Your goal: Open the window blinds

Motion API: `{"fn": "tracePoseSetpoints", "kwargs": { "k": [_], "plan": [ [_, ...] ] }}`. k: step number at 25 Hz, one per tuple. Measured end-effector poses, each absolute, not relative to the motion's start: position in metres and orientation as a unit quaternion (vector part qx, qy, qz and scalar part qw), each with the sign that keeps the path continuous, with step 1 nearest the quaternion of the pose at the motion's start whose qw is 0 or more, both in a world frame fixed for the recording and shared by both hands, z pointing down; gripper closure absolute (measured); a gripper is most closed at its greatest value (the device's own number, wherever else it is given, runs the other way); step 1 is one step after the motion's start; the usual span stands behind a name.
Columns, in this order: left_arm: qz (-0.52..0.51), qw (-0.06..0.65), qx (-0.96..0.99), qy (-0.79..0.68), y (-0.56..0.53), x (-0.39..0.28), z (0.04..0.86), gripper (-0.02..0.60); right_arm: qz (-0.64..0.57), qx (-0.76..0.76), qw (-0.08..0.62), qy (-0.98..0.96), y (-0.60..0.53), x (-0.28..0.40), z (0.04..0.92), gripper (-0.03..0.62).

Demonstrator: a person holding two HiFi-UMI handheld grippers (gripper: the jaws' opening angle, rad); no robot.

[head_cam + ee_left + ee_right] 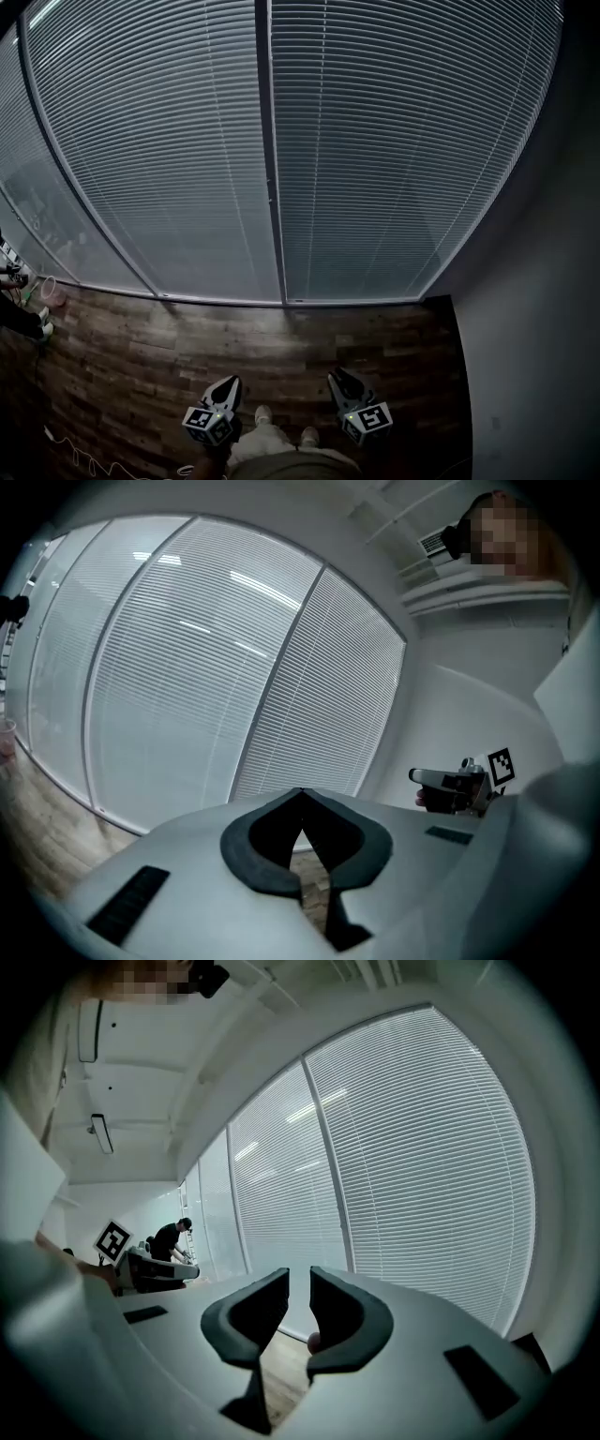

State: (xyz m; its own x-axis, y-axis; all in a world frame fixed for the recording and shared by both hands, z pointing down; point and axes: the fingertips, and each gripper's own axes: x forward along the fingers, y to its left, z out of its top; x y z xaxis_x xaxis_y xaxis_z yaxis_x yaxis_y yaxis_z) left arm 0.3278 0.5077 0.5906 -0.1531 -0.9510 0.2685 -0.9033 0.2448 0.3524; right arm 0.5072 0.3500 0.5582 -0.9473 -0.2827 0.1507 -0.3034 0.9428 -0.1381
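Note:
Closed white slatted blinds [169, 141] cover a wide window ahead, split into panels by a dark upright post [270, 169]. They also fill the left gripper view [187, 667] and the right gripper view [422, 1147]. Both grippers are held low over the wooden floor, well short of the blinds and touching nothing. My left gripper [225, 386] has its fingertips meeting, with nothing between them [300, 795]. My right gripper [341, 379] shows a narrow empty gap between its jaws [298, 1281]. No cord or wand is visible near either gripper.
Dark wood plank floor [187, 347] runs up to the window sill. A dark wall [525, 328] closes the right side. A pink cup [52, 292] and a white cable [75, 455] lie at the left. A person [173, 1237] stands far off along the window.

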Motion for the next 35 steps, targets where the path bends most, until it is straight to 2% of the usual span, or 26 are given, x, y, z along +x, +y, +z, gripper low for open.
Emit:
{"fn": "tracePoseSetpoints", "kwargs": {
  "k": [5, 11, 27, 35],
  "plan": [
    [-0.054, 0.222, 0.631, -0.741, 0.496, 0.3, 0.597, 0.568, 0.094, 0.174, 0.076, -0.977, 0.348, 0.481, 0.571, 0.537],
    [-0.047, 0.211, 0.652, -0.727, 0.49, 0.257, 0.574, 0.568, 0.09, 0.194, 0.081, -0.973, 0.344, 0.441, 0.543, 0.537],
    [-0.061, 0.205, 0.664, -0.716, 0.486, 0.131, 0.586, 0.568, 0.099, 0.191, 0.067, -0.974, 0.345, 0.293, 0.562, 0.537],
    [-0.066, 0.2, 0.665, -0.717, 0.49, 0.117, 0.584, 0.568, 0.101, 0.193, 0.068, -0.973, 0.345, 0.271, 0.562, 0.537]
  ]
}}
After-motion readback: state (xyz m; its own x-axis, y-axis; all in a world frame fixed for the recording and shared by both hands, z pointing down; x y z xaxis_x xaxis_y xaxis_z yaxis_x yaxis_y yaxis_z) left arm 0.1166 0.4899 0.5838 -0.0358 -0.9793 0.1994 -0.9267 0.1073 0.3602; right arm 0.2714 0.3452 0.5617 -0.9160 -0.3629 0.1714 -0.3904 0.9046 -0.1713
